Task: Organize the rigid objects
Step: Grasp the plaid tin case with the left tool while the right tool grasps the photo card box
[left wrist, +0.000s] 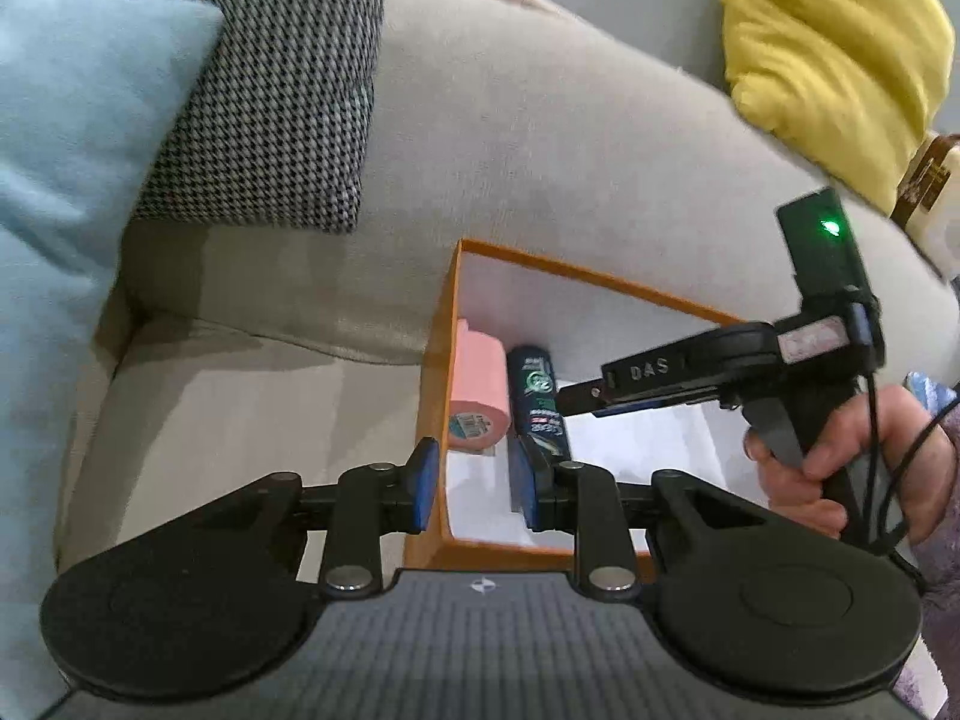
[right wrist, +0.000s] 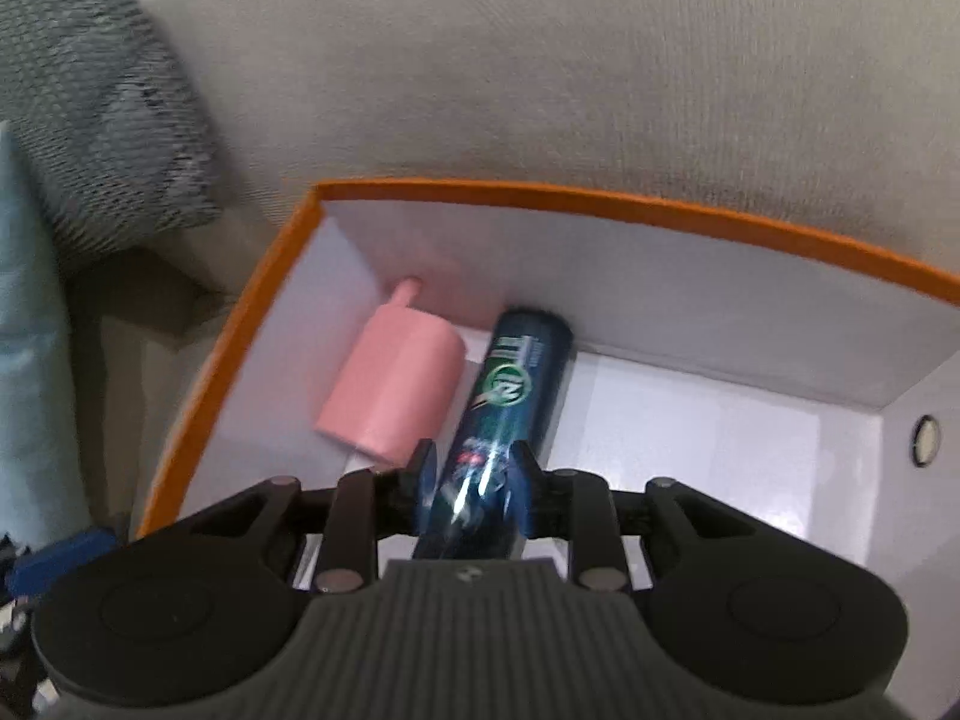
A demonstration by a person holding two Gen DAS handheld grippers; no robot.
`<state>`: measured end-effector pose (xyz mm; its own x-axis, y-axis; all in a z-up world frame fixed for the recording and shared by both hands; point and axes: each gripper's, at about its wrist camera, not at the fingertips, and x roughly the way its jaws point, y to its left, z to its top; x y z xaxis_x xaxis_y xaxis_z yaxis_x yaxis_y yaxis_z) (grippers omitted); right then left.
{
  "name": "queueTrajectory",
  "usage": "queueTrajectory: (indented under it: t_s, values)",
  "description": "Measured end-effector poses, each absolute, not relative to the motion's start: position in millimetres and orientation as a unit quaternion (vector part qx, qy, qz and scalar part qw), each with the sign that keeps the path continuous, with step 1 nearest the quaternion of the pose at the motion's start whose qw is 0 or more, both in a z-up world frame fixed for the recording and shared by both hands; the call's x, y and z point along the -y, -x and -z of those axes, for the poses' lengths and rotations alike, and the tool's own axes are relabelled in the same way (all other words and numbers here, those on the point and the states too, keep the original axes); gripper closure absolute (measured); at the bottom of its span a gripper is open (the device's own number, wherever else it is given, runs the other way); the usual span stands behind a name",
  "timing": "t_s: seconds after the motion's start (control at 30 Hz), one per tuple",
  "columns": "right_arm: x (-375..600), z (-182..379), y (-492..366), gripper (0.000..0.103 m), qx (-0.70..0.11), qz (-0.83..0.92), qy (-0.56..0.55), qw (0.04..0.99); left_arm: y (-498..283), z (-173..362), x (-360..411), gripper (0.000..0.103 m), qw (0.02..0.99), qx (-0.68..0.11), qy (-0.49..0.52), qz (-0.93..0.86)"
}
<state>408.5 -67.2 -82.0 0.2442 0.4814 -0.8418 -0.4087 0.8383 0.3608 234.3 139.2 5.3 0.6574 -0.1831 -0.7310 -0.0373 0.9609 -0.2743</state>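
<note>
Right claw point(right wrist: 468, 474) grips a dark spray can point(right wrist: 516, 384) beside a pink bottle point(right wrist: 396, 390) in the orange-rimmed box point(right wrist: 540, 192) — left claw point(left wrist: 474, 480) hangs released.

A home living room: beige sofa point(left wrist: 540, 138) with throw cushions point(left wrist: 78, 138).

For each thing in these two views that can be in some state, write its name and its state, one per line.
Orange box: open, no lid on it, resting on the sofa.
Dark blue spray can: lying on its side inside the box, between the right gripper's jaws.
Pink bottle: lying on its side in the box, beside the can.
Left gripper: jaws open, straddling the box's wall.
Right gripper: jaws around the can.
</note>
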Motion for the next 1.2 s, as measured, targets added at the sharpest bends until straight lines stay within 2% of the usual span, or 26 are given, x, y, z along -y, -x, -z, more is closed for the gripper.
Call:
queueTrajectory:
  t_s: [0.2,0.3,0.33,0.47,0.57,0.7,0.77,1.03,1.1,1.2]
  values:
    - [93,35,-345,0.074,-0.487,-0.303,-0.038,0.818,-182,-18,-133,0.070,0.909,-0.387,0.148,0.040]
    - [110,26,-305,0.073,-0.460,-0.308,-0.046,0.831,-159,-9,-128,0.069,0.903,-0.399,0.158,0.036]
    - [117,24,-289,0.070,-0.455,-0.309,-0.056,0.834,-153,-3,-128,0.069,0.897,-0.408,0.166,0.036]
    - [130,43,-243,0.060,-0.452,-0.301,-0.064,0.837,-139,32,-130,0.070,0.865,-0.452,0.213,0.034]
    - [134,71,-221,0.060,-0.483,-0.292,-0.074,0.822,-136,57,-128,0.069,0.847,-0.481,0.223,0.027]
    - [132,106,-213,0.057,-0.518,-0.269,-0.087,0.807,-142,77,-124,0.055,0.837,-0.497,0.227,0.025]
    - [128,118,-214,0.053,-0.533,-0.260,-0.083,0.801,-149,86,-122,0.055,0.829,-0.514,0.219,0.015]
    - [119,144,-228,0.051,-0.561,-0.252,-0.097,0.782,-169,112,-115,0.053,0.803,-0.556,0.213,-0.003]
    - [120,150,-230,0.051,-0.568,-0.251,-0.103,0.777,-173,118,-115,0.048,0.797,-0.561,0.224,0.005]
    - [119,153,-234,0.051,-0.576,-0.251,-0.110,0.770,-178,124,-117,0.047,0.790,-0.564,0.241,0.009]
